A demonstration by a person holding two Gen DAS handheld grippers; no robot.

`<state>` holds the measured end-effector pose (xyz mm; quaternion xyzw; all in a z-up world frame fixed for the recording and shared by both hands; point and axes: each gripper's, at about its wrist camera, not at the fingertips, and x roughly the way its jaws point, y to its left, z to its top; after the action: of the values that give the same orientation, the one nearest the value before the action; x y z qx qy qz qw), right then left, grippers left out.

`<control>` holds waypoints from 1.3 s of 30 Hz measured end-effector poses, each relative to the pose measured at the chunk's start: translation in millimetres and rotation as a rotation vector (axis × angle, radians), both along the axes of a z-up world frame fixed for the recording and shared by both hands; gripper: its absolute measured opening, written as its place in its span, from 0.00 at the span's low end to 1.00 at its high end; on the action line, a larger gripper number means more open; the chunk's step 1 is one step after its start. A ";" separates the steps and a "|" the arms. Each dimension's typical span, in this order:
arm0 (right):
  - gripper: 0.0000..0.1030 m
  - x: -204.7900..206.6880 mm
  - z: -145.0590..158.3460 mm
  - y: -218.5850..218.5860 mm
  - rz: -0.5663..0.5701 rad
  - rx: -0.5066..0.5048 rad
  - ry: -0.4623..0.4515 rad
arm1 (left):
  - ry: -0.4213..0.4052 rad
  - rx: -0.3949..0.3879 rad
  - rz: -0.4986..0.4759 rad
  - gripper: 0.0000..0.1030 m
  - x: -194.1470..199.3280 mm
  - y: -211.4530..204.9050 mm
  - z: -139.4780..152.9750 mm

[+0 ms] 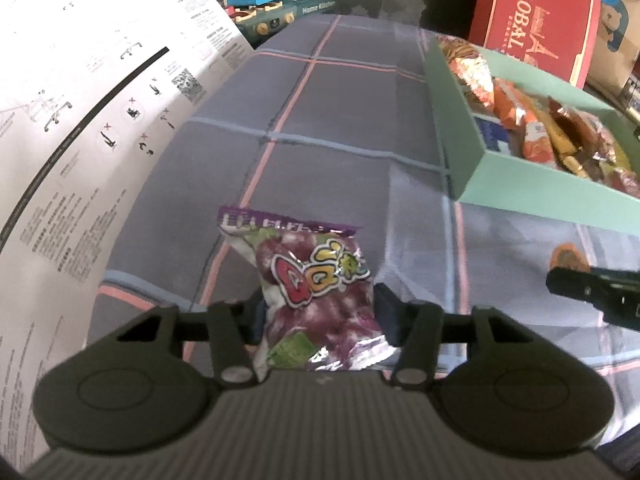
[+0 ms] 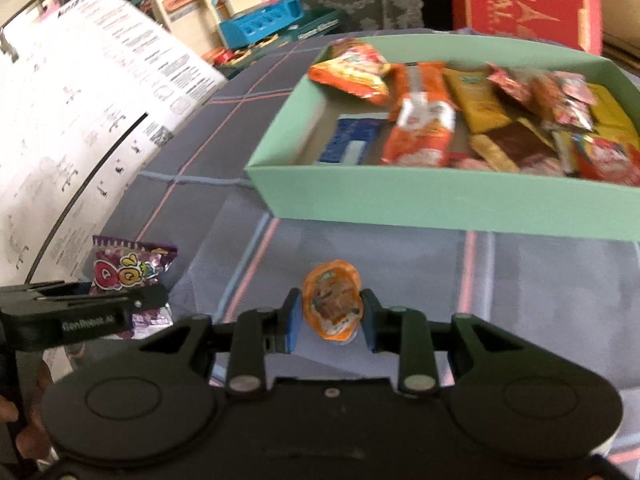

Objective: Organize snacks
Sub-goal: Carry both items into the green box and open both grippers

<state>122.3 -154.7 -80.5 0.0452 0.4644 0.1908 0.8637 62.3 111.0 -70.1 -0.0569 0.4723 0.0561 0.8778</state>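
A purple grape candy bag (image 1: 316, 292) stands between the fingers of my left gripper (image 1: 318, 316), which is shut on it; it also shows in the right wrist view (image 2: 124, 272). A small orange jelly cup (image 2: 332, 304) sits between the blue pads of my right gripper (image 2: 330, 320), which is closed around it just above the plaid cloth. The jelly cup (image 1: 568, 258) and the right gripper show at the right edge of the left wrist view. A mint-green box (image 2: 440, 196) holds several snack packets; it also shows in the left wrist view (image 1: 456, 120).
A large white printed sheet (image 1: 80, 120) rises along the left. A red gift box (image 1: 532, 20) stands behind the green box. Toy kitchen sets (image 2: 260, 20) sit at the far end. Plaid cloth (image 1: 320, 120) covers the table.
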 end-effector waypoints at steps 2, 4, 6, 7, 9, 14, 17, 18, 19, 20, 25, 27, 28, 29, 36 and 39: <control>0.29 -6.2 2.7 -13.4 -0.018 0.019 -0.004 | -0.007 0.000 -0.011 0.50 -1.5 -5.3 4.6; 0.29 -11.0 4.5 -25.0 -0.035 0.036 -0.011 | -0.014 0.003 -0.020 0.50 -2.3 -11.7 9.4; 0.29 -14.3 5.7 -36.1 -0.053 0.056 -0.012 | -0.029 0.009 -0.033 0.50 -3.7 -18.7 15.5; 0.29 -16.4 6.6 -42.1 -0.063 0.067 -0.014 | -0.039 0.014 -0.039 0.50 -4.6 -22.5 19.4; 0.29 -19.7 7.8 -52.5 -0.078 0.082 -0.018 | -0.055 0.013 -0.048 0.50 -4.8 -28.6 27.6; 0.29 -25.9 14.4 -76.8 -0.117 0.128 -0.029 | -0.106 -0.001 -0.082 0.50 2.1 -42.3 50.8; 0.29 -24.1 23.3 -86.9 -0.144 0.157 -0.044 | -0.127 -0.001 -0.121 0.50 11.4 -55.0 61.6; 0.29 -22.6 27.3 -90.7 -0.154 0.169 -0.050 | -0.135 0.004 -0.133 0.50 15.4 -59.8 64.8; 0.29 -19.7 32.6 -95.2 -0.166 0.183 -0.058 | -0.146 0.009 -0.146 0.50 20.1 -64.8 68.2; 0.29 -16.2 37.2 -98.2 -0.176 0.192 -0.067 | -0.159 0.012 -0.160 0.50 25.8 -69.7 72.4; 0.29 11.8 59.5 -108.9 -0.222 0.207 -0.110 | -0.211 0.013 -0.215 0.50 63.0 -93.7 87.7; 0.29 27.5 65.4 -109.6 -0.236 0.208 -0.120 | -0.218 0.011 -0.228 0.50 80.6 -101.9 90.2; 0.29 35.2 67.9 -108.7 -0.241 0.207 -0.123 | -0.221 0.012 -0.232 0.50 89.5 -105.3 91.3; 0.29 42.2 69.6 -107.8 -0.245 0.206 -0.124 | -0.222 0.014 -0.234 0.50 97.1 -108.3 91.8; 0.30 92.5 64.8 -99.6 -0.268 0.206 -0.085 | -0.208 0.028 -0.256 0.51 141.0 -119.0 84.8; 0.30 105.7 58.2 -94.2 -0.261 0.203 -0.065 | -0.187 0.026 -0.257 0.51 151.3 -119.3 75.6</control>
<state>228.0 -248.9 -22.3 0.1859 0.4048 0.1242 0.8866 213.6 -8.3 5.5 0.0104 0.3913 -0.0562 0.9185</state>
